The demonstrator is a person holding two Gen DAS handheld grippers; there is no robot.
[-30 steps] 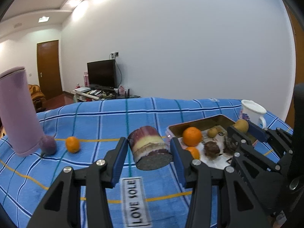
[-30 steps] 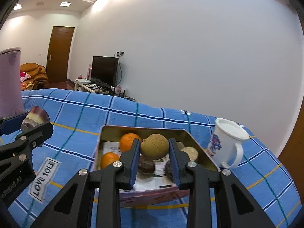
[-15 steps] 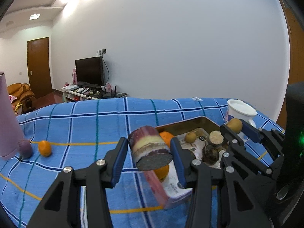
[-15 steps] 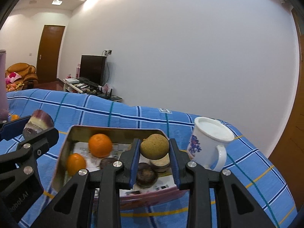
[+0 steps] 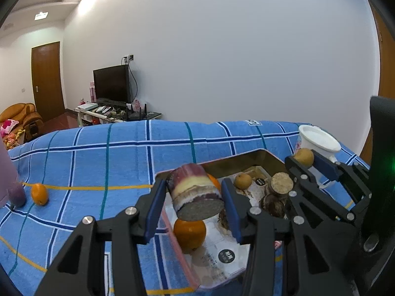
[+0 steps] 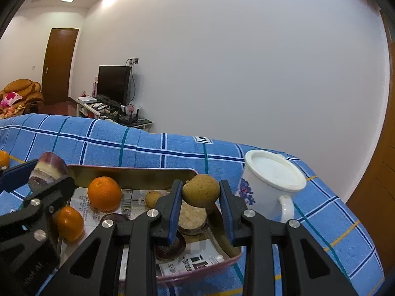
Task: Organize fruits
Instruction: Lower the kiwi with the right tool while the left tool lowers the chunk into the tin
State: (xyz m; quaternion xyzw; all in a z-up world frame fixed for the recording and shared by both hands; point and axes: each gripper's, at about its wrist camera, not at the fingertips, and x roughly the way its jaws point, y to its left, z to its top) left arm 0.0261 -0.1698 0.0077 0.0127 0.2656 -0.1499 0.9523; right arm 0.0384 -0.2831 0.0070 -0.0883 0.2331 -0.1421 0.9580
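My left gripper [image 5: 195,197] is shut on a short purple and cream sugarcane piece [image 5: 195,192] and hangs over the near left part of the pink-rimmed tin tray [image 5: 222,161]. My right gripper [image 6: 200,194] is shut on a small brown pear [image 6: 201,190], held above the tray's [image 6: 128,175] right side. In the tray lie two oranges [image 6: 104,193], a small brown fruit [image 6: 153,198], cut cane pieces [image 6: 192,218] and dark round fruits on printed paper. In the left wrist view the right gripper [image 5: 306,157] shows with its pear at the right.
A white mug [image 6: 271,185] stands just right of the tray. On the blue checked cloth [image 5: 98,153] to the left lie an orange [image 5: 39,193] and a purple fruit [image 5: 17,196] beside a pink cylinder [image 5: 6,172]. TV stand and door lie behind.
Both grippers have moved right across the cloth to hang over the tray, still holding the cane piece and pear. The pink cylinder and loose orange have slid toward the left edge.
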